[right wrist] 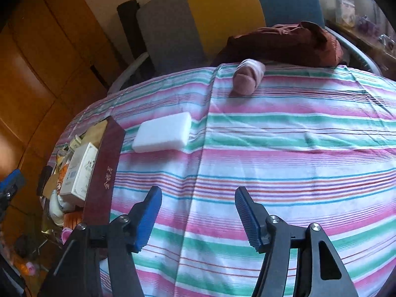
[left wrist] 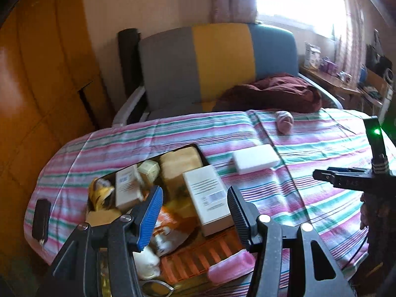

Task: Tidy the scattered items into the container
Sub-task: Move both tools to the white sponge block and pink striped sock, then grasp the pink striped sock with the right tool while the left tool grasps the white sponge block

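Left gripper (left wrist: 195,212) fingers spread, empty, above full box (left wrist: 138,168). Right gripper (right wrist: 198,216) fingers spread, empty, over striped table (right wrist: 284,148). Sponge (right wrist: 162,135) ahead-left of right fingers, beside box; sock roll (right wrist: 247,79) far ahead.

Left wrist view sits close over the container (left wrist: 195,148), facing the chair (left wrist: 217,66). Right wrist view looks over the striped cloth (right wrist: 284,148) beside it. Both share the white block (left wrist: 255,159) (right wrist: 162,136).

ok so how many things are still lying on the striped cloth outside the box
3. A white block just right of the box, a rolled pink sock at the far edge, and a dark object left of the box. Others may be hidden.
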The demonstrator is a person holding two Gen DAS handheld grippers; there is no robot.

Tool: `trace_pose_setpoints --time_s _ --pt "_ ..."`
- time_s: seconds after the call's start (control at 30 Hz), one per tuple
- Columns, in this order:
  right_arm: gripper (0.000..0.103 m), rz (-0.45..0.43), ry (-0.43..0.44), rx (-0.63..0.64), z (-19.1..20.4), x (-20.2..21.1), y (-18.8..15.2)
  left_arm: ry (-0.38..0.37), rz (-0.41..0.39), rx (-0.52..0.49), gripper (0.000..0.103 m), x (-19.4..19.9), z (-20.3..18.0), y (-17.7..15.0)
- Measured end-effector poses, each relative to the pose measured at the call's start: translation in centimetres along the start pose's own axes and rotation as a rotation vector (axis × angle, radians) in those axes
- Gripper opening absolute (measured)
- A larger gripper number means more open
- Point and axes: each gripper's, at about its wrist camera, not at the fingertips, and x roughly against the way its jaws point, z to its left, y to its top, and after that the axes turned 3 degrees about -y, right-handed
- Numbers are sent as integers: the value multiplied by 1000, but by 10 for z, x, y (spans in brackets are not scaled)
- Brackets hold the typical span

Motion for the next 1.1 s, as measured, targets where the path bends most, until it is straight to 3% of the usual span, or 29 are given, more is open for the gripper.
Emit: trace_pose_setpoints --time_s 0.13,0.37,0.77,1.1 --pt "63 -7 -10 -29 -15 2 4 -55 11 -44 55 -8 -17 8" --pt "63 -2 -8 -130 -45 -1 9 -224 81 -89 59 -37 -41 31" --pt "69 -17 18 -229 -69 -11 26 -329 289 -385 64 -131 -75 53" --pt "69 -22 28 -241 -68 -32 53 -368 354 -538 69 -188 -86 57"
